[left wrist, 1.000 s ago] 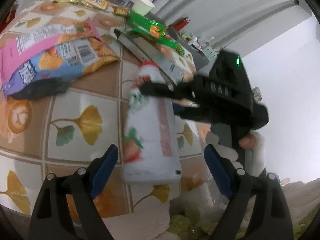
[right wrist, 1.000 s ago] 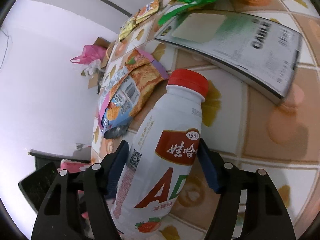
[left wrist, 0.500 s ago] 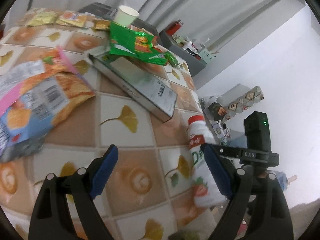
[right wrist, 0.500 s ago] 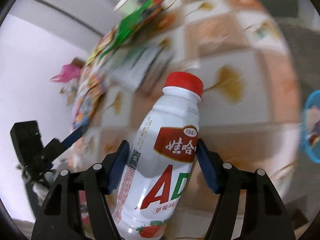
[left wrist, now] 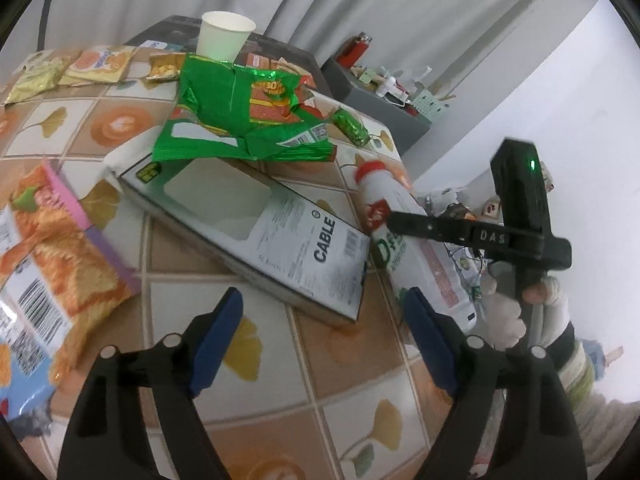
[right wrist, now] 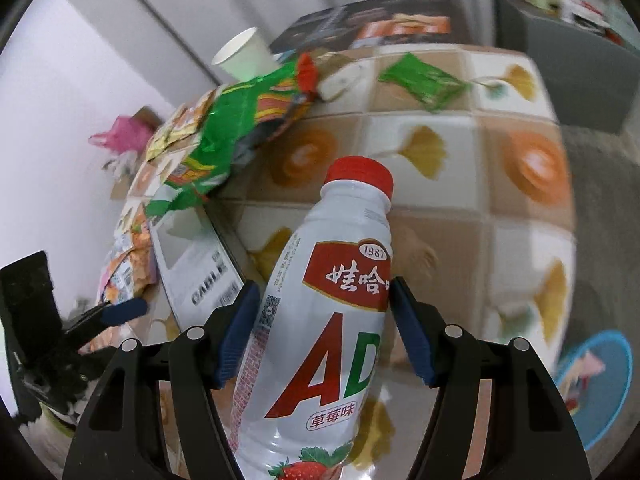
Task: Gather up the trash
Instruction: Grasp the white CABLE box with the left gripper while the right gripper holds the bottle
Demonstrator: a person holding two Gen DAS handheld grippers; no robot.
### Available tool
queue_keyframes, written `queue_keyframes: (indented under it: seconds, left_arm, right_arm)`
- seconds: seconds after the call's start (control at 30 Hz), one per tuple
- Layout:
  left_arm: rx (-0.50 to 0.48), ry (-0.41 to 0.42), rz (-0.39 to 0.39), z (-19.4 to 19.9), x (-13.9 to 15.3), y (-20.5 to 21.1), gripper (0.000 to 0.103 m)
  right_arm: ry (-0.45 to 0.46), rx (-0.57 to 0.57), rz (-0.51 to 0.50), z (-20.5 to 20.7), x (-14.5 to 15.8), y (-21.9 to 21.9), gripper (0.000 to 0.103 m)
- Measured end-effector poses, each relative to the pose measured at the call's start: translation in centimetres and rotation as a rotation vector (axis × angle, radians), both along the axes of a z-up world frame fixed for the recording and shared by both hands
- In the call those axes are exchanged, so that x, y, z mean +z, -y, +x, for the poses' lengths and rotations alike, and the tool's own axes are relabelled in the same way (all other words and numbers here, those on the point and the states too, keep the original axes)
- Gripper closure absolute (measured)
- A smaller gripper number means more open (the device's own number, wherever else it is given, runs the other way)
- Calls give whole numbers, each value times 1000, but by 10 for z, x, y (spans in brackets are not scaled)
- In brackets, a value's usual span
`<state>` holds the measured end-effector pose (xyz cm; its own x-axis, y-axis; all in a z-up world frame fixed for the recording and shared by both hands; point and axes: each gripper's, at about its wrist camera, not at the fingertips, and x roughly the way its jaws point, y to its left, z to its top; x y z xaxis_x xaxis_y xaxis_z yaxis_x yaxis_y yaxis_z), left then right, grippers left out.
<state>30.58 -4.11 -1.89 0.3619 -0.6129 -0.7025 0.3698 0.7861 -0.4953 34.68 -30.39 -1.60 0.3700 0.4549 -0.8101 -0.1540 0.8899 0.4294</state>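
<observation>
Left wrist view, left to right. An orange-and-pink snack bag (left wrist: 52, 264) lies at 9 o'clock on the tiled table (left wrist: 280, 380). A flat cardboard box (left wrist: 256, 224) marked CABLE sits at centre, directly ahead of the left tongs (left wrist: 320, 340), which are spread wide with nothing between the blue pads. A crumpled green foil wrapper (left wrist: 248, 120) rests on the box's far end; a white paper cup (left wrist: 224, 36) stands behind it at 12 o'clock. At 3 o'clock, the white plastic bottle (left wrist: 404, 236) with red cap is off the table's edge, clamped in the right tongs (left wrist: 432, 232).

Right wrist view: the left tongs (right wrist: 120, 308) show at 9 o'clock by the box (right wrist: 200, 264). The right tongs (right wrist: 320, 328) are clenched on the smooth bottle (right wrist: 332, 320), label facing the camera, above the table.

Half a second ago the bottle was lower and nearer the left tongs; it now sits higher, tilted over the table's corner.
</observation>
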Motion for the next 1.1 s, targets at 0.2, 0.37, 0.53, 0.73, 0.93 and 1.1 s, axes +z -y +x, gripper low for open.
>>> queue_keyframes:
  seconds: [0.2,0.37,0.53,0.73,0.93,1.1]
  left_arm:
    - [42,-14,18,12,-9,4,32]
    - [9,-49,-22,3,-13,1,35]
    - [5,-49,-9,-8,-12,3,35]
    - [83,-23,24,-4,-5,-10,35]
    - [152,-41,68,20,-10,-15,35]
    - [175,-69,84,35,-19,-17,35]
  right_arm:
    - [-64,122,75,8,-2,-11,41]
    - [-85,200,116,-12,-5,-25,41]
    - [-62,201,59,-26,1,-34,41]
    - [-2,135,-98,-8,14,-21,41]
    - [24,272,-221,27,10,-43,41]
    - [28,455,-245,34,12,-72,41]
